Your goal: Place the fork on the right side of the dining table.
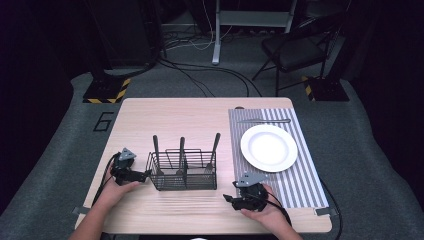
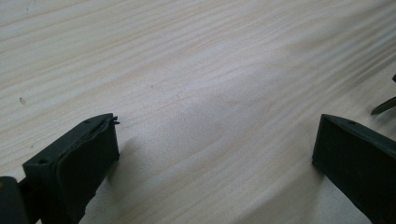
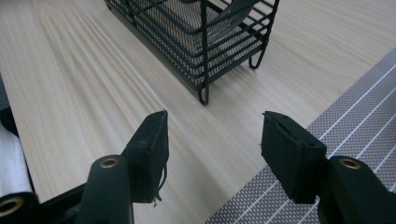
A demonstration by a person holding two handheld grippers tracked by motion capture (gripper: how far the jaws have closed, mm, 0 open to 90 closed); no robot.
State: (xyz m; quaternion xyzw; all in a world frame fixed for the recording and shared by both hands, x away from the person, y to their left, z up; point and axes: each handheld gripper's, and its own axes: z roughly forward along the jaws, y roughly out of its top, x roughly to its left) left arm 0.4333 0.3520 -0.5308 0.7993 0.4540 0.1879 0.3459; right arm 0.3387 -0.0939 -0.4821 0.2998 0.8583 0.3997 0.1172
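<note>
Plainly, the caddy [image 1: 183, 171] is standing mid-bench between both grippers, so the right gripper [image 3: 212, 140], fingers spread and pinching nothing, is risking snagging its wire corner and tipping the utensils [image 1: 181, 150], while the left gripper [image 2: 215, 149] is idling wide open.

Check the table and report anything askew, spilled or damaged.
Nothing stands out. The wire caddy stands upright with three utensils upright in it, the white plate sits squarely on the striped placemat, and a knife lies neatly beyond the plate. No spills show.
</note>
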